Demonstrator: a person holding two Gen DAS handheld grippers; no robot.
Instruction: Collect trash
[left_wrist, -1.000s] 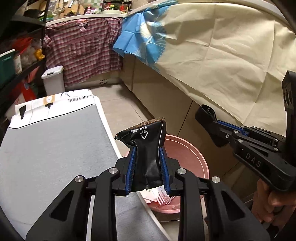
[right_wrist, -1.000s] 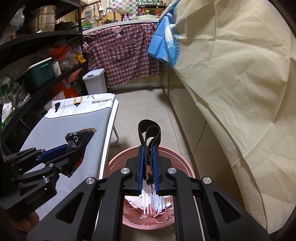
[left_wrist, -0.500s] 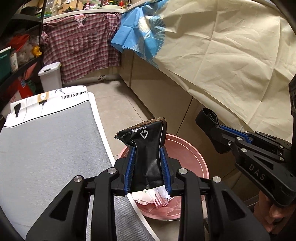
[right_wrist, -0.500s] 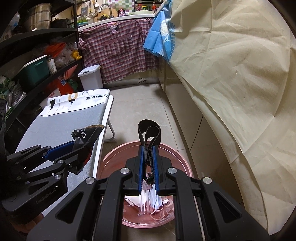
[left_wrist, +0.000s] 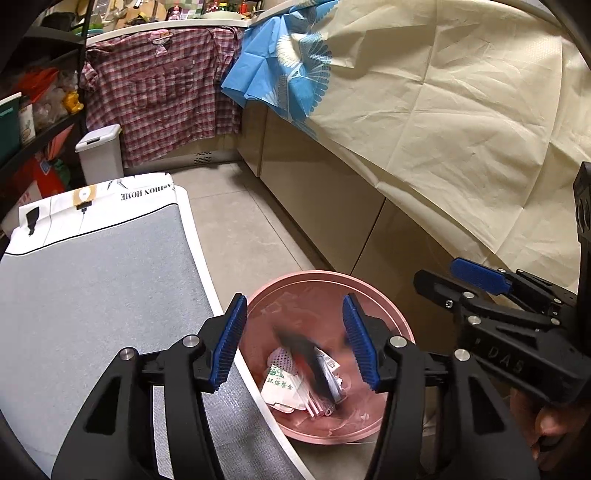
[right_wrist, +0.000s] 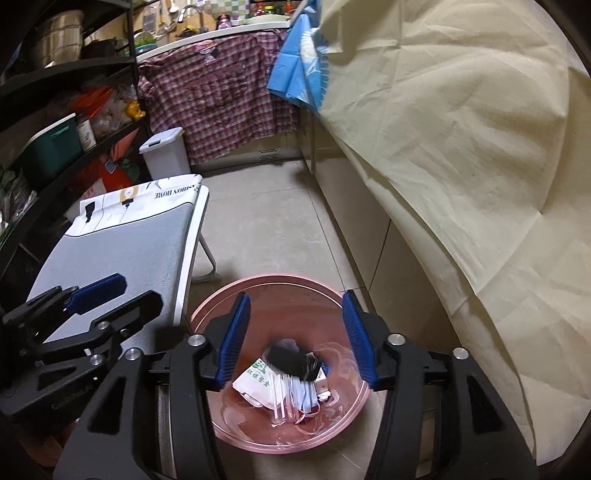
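A pink basin stands on the floor below both grippers. My left gripper hangs over it; its jaws are opening and nothing is between them. My right gripper is beside it, jaws also opening and empty. A black wrapper shows as a blur dropping into the basin; the black strap cannot be told apart from it. Under it lie a white packet with green print and a clear plastic fork.
A grey padded board runs along the basin's left side, its edge touching the rim. A cream cloth drapes the counter on the right. A white lidded bin and dark shelves stand at the back left.
Both grippers have opened. The black wrapper has left the left jaws and the black strap the right jaws, and the dark pieces are falling into the pink basin.
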